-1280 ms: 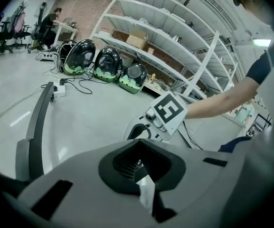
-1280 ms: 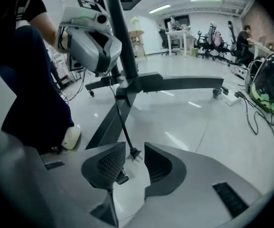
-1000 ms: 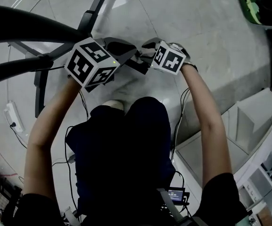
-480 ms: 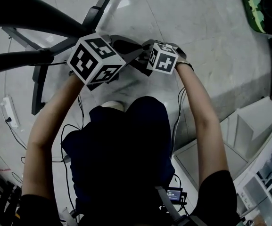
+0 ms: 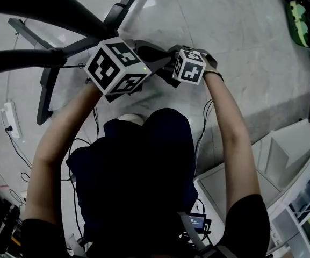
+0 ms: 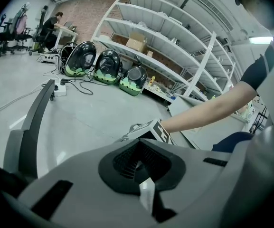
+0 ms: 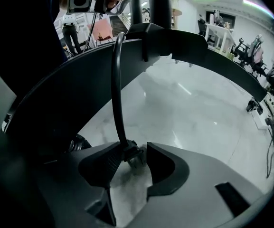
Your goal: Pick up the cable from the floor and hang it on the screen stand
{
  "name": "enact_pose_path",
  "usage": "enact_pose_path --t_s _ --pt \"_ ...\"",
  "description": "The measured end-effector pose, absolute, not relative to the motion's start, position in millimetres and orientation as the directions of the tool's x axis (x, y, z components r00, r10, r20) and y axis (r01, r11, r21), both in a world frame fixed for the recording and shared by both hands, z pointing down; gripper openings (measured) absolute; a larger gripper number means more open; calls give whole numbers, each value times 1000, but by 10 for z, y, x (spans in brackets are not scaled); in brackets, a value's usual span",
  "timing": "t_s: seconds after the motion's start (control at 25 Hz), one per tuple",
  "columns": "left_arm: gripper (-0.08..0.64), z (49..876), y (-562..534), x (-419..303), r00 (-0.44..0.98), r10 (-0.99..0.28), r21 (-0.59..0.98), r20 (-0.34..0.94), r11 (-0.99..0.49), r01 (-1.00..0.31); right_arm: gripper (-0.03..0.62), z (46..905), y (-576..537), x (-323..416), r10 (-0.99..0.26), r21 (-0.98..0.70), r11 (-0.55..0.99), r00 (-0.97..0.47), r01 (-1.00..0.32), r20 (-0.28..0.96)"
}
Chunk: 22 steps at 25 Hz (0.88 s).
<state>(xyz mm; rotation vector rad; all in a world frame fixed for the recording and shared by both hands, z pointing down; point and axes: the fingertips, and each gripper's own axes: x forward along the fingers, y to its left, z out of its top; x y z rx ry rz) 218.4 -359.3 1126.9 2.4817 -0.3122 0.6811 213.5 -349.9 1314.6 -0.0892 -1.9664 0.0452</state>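
Head view: the left claw (image 5: 153, 54) and right claw (image 5: 167, 70) are hovering by the screen stand (image 5: 46, 93), above the floor (image 5: 230, 31).

Left gripper view: its jaws are sitting together, with nothing visibly gripped.

Right gripper view: wide jaws, just closing slightly, are straddling the plug (image 7: 129, 153) of the cable (image 7: 116, 89). The cable is running near upright, plug end down. This is likely the pick-up step, and clamping the plug comes next.

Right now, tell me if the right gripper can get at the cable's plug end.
Probably yes: the cable's plug end already hangs between the right gripper's fingers, which stand apart and have just been closing slightly; nothing blocks it.
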Motion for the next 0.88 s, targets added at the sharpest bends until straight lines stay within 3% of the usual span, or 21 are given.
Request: enact_pose_path --t_s 0.08,0.4,0.88 --pt "0 11281 -3591 2163 846 -81 449 527 -818 -358 157 13144 -3492 2123 82 -71 997 -388 43 918" --pt "0 11327 -3567 2151 838 -67 446 542 -822 -355 150 13110 -3540 2143 41 -39 999 -397 14 917" --pt "0 11059 -3632 2264 808 -41 438 587 -824 -360 150 12463 -4019 2372 -330 271 941 -383 -201 863"
